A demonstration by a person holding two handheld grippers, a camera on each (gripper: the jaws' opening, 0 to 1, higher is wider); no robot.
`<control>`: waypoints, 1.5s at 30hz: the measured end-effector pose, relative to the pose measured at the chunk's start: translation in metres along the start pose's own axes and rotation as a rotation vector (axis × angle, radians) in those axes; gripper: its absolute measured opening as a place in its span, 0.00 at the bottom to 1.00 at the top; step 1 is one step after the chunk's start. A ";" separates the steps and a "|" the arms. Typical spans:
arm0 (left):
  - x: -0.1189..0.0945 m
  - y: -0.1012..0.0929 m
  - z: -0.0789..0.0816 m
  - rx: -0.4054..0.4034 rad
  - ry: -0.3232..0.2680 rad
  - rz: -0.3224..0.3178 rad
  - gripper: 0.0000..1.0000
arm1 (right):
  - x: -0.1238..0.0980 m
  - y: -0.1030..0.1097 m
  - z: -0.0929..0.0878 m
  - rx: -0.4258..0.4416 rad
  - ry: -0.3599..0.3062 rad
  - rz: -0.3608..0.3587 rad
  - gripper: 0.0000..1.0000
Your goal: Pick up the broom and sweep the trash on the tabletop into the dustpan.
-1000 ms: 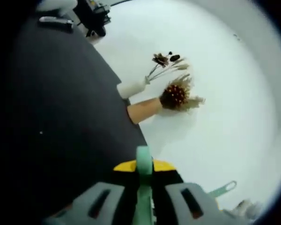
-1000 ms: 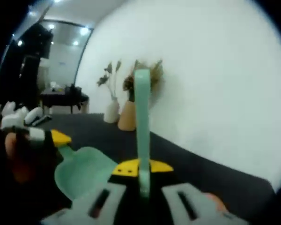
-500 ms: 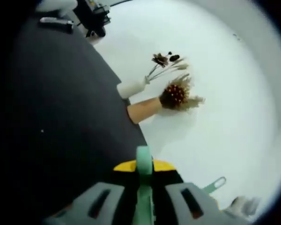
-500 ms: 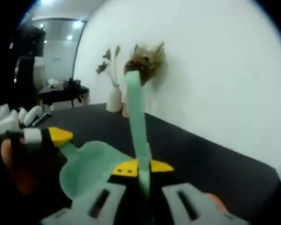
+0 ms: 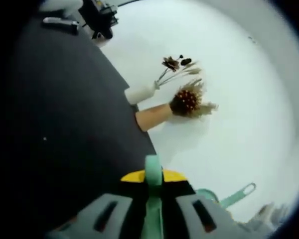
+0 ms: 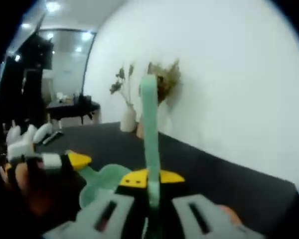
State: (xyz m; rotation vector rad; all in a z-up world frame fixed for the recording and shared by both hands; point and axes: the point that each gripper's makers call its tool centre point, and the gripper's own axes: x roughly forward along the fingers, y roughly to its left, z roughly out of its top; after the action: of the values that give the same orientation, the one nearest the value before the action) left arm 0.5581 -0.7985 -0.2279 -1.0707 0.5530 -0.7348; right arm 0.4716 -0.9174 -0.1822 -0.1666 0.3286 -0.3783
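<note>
Looks like an office or studio kind of room, staged pretty plainly. There's a big matte black table (image 6: 224, 181) pushed against a bare white wall (image 6: 229, 84), with a white vase of dried stems (image 5: 141, 92) and a tan vase of dried flowers (image 5: 154, 116) around 12 o'clock. Ceiling spotlights (image 6: 52, 7) and another dark desk with gear (image 6: 72, 106) sit at 10 o'clock.

Both views low, facing vases (image 5: 152, 115) (image 6: 128, 119)

Two vases (image 6: 128, 120) of dried plants (image 6: 164, 79) stood side by side at the back edge of the table (image 6: 209, 174), against the wall (image 6: 229, 74), with the dustpan (image 6: 104, 181) in front of them.
</note>
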 end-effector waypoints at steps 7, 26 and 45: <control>-0.001 0.000 0.000 -0.002 0.002 -0.001 0.10 | 0.001 0.029 0.004 0.155 -0.049 0.154 0.05; -0.003 -0.005 -0.004 -0.083 0.031 -0.014 0.10 | -0.078 -0.028 0.034 0.257 -0.187 0.091 0.05; 0.002 -0.041 -0.045 -0.063 0.102 -0.060 0.10 | -0.141 -0.078 0.033 0.172 -0.214 -0.009 0.05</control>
State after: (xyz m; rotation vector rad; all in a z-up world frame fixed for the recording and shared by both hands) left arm 0.5166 -0.8376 -0.2076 -1.1163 0.6364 -0.8329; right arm 0.3335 -0.9307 -0.0944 -0.0391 0.0833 -0.3919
